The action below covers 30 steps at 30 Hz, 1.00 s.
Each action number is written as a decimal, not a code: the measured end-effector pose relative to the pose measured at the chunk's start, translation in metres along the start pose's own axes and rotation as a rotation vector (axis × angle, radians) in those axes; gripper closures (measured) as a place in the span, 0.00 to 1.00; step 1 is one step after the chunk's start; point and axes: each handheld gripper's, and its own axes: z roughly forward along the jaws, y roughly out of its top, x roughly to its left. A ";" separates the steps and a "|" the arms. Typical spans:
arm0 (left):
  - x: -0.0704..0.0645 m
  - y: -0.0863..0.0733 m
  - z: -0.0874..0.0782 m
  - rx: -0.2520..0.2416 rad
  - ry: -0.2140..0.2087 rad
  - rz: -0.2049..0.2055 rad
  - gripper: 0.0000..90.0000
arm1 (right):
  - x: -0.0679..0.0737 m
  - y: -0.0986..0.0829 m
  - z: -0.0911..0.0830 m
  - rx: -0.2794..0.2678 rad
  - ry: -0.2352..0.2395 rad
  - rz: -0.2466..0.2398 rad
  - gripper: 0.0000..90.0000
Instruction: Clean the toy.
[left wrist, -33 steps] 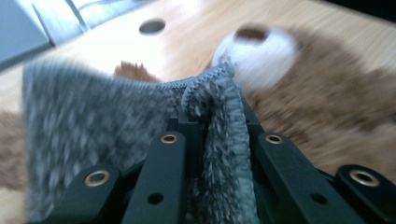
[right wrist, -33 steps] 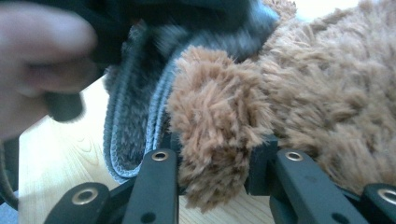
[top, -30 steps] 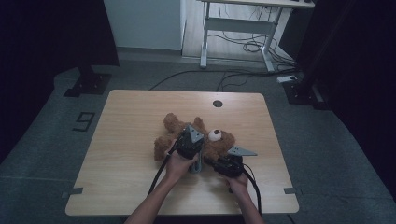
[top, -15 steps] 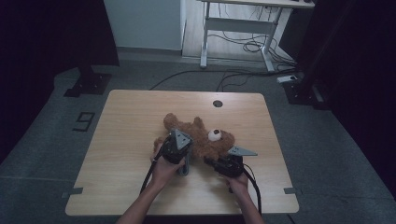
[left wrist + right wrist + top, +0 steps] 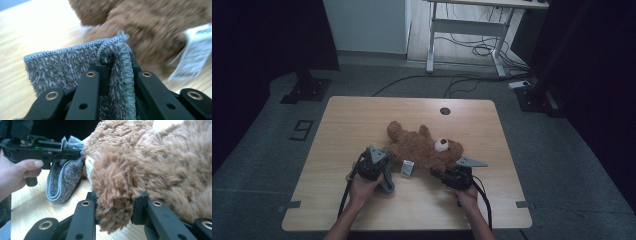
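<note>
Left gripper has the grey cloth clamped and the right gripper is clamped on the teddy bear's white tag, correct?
Not quite. The left gripper does clamp the grey cloth, but the right gripper is shut on a brown furry limb of the teddy bear, not its white tag. The right gripper view shows this.

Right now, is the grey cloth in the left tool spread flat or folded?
Folded. The grey cloth doubles over between the left tool jaws, and in the right gripper view it hangs down as a loop.
</note>
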 end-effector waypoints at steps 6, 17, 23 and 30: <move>0.010 0.004 -0.014 -0.013 0.004 -0.013 0.87 | 0.000 0.001 0.000 -0.003 -0.001 0.009 0.79; -0.041 0.080 -0.025 -0.145 -0.112 0.084 0.87 | 0.004 0.001 0.002 0.002 0.042 0.003 0.80; -0.079 0.099 0.013 -0.101 -0.167 0.138 0.86 | 0.002 -0.001 0.001 0.001 0.047 -0.004 0.79; -0.079 0.084 0.032 -0.071 -0.182 0.128 0.87 | 0.004 -0.004 0.000 0.020 0.046 -0.022 0.77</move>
